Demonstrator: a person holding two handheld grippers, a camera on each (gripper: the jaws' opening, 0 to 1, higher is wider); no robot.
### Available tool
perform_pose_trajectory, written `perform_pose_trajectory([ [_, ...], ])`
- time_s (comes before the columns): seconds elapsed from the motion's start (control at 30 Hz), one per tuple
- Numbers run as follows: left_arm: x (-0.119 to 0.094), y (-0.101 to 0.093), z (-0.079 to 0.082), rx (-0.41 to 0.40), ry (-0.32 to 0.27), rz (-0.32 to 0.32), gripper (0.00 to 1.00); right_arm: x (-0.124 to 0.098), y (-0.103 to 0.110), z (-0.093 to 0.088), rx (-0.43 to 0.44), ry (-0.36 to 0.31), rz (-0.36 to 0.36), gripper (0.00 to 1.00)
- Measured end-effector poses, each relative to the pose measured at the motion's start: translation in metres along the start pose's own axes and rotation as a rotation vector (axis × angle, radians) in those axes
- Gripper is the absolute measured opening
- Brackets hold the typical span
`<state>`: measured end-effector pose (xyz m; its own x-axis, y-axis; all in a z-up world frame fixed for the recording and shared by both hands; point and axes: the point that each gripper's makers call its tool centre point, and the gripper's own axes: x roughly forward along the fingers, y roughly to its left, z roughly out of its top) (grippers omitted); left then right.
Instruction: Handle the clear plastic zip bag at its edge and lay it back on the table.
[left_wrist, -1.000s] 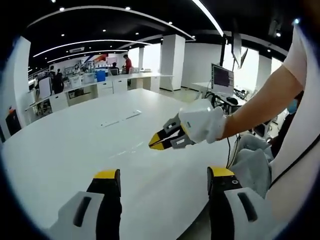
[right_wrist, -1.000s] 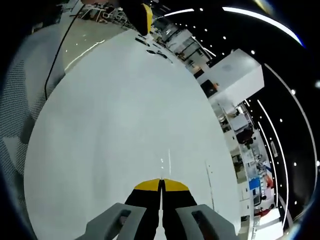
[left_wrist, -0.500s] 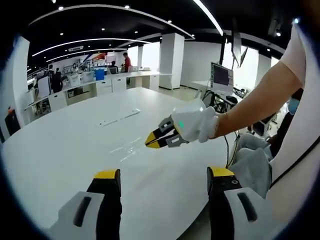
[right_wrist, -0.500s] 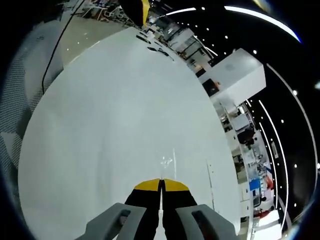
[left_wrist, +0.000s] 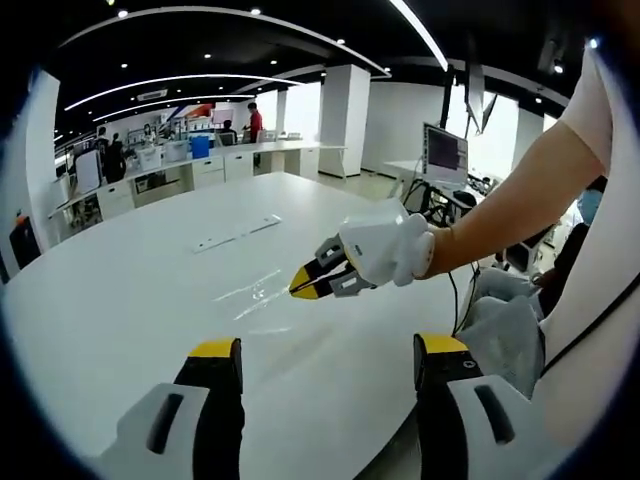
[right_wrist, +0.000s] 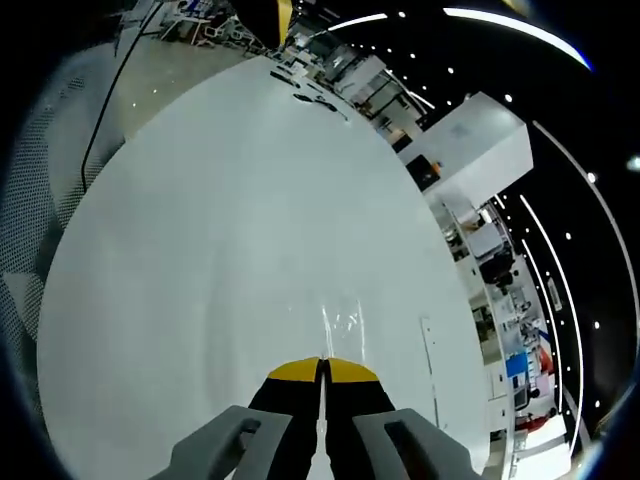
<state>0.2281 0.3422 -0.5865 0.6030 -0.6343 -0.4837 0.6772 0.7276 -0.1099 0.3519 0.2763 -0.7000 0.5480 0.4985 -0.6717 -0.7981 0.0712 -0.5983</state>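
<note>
Looking from the left gripper view, the left claw (left_wrist: 328, 360) stands wide with nothing in it. The right claw (left_wrist: 303, 286) pinches the edge of the clear zip bag (left_wrist: 252, 293) on the white desk (left_wrist: 120, 290). In the right gripper view, the right claw (right_wrist: 321, 368) is pressed together, and the clear zip bag (right_wrist: 345, 322) lies just past its tips on the desk (right_wrist: 220, 220).

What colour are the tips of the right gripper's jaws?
Yellow, on black jaws. The right gripper shows its tips best in the right gripper view, pressed together above the white table.
</note>
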Motion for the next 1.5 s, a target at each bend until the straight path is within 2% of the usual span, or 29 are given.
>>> perform_pose_trajectory([
  [0.4,-0.001,-0.001,-0.002,-0.004,0.002,0.002,0.68,0.001,0.013,-0.005,0.034,0.005,0.038,0.06],
  [0.93,-0.002,0.0,-0.004,-0.005,0.001,0.001,0.68,0.004,0.03,-0.006,0.057,0.007,0.102,0.09],
  [1.5,-0.003,0.0,-0.005,-0.009,-0.004,0.005,0.67,0.003,0.041,-0.009,0.066,0.018,0.14,0.12],
])
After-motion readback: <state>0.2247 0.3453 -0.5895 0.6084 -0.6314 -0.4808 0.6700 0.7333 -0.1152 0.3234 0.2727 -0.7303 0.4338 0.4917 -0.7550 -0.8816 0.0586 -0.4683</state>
